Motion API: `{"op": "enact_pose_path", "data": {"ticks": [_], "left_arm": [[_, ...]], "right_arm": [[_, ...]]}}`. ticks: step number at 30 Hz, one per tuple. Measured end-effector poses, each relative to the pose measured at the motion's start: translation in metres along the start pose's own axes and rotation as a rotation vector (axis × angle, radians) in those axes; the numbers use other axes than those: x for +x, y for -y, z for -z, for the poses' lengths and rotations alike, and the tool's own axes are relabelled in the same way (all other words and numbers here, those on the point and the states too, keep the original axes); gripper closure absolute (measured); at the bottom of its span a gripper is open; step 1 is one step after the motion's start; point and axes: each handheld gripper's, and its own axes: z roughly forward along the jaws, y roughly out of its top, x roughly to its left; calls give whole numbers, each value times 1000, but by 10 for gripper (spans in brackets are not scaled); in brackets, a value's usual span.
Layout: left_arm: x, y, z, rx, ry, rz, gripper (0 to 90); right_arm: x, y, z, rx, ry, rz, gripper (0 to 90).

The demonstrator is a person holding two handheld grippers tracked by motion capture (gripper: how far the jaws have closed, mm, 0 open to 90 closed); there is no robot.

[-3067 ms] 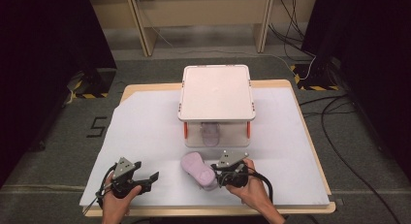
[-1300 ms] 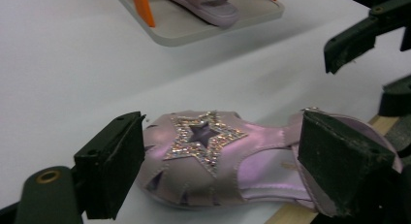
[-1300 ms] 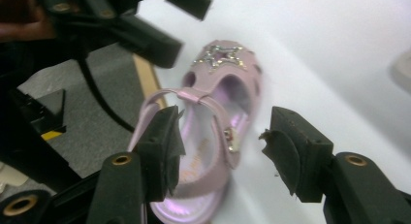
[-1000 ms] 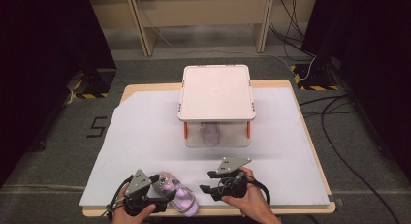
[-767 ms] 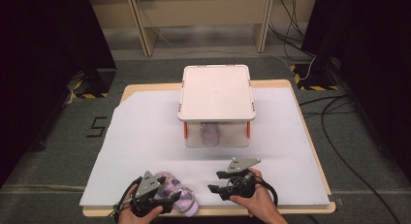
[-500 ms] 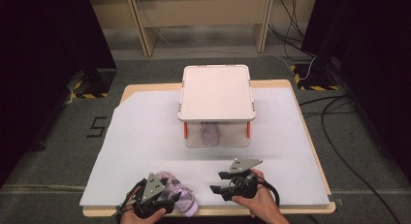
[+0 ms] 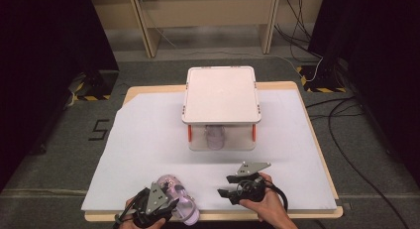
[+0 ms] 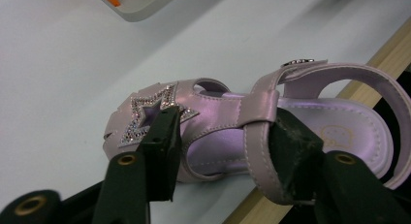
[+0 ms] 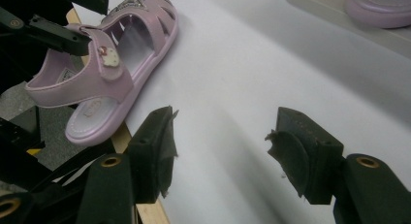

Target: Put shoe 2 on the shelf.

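At the table's near edge, toward its left corner, our left gripper has its jaws clamped on the lilac sandal, across the strap and star-trimmed upper, heel overhanging the edge. We judge it light and flexible, straps soft, sole stiffer: better hold there. Our right gripper hovers with jaws apart.

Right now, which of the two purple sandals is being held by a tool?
The sandal at the table's near edge, with the left tool shut across its straps. The other sandal sits untouched inside the lidded box.
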Motion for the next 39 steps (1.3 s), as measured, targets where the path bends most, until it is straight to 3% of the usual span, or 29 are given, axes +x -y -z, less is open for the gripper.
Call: {"op": "enact_pose_path", "data": {"ticks": [2,4,7,11,13,17,21,25,31,39], "left_arm": [[1,0,1,-6,7,-38,553],[-1,1,1,-5,27,-27,650],[2,3,1,-3,58,-50,716],[3,2,3,-5,46,-115,800],[5,3,4,-9,48,-128,829],[9,5,8,-18,62,-124,844],[14,2,10,-33,59,-147,851],[19,-2,8,-47,80,-136,854],[18,-23,0,-82,97,-182,856],[7,-68,-31,-120,163,-266,855]], "right_arm": [[-1,0,0,0,-1,-3,409],[-1,0,0,-1,-1,-9,409],[-1,0,0,-1,0,-11,409],[-1,1,0,1,-2,-15,409],[-1,1,0,2,-2,-14,409],[-4,1,1,-2,5,-19,408],[-8,2,2,-4,12,-29,408],[-11,2,5,-12,19,-37,408],[-16,2,9,-23,35,-52,408],[-30,10,29,-53,82,-89,408]]}}
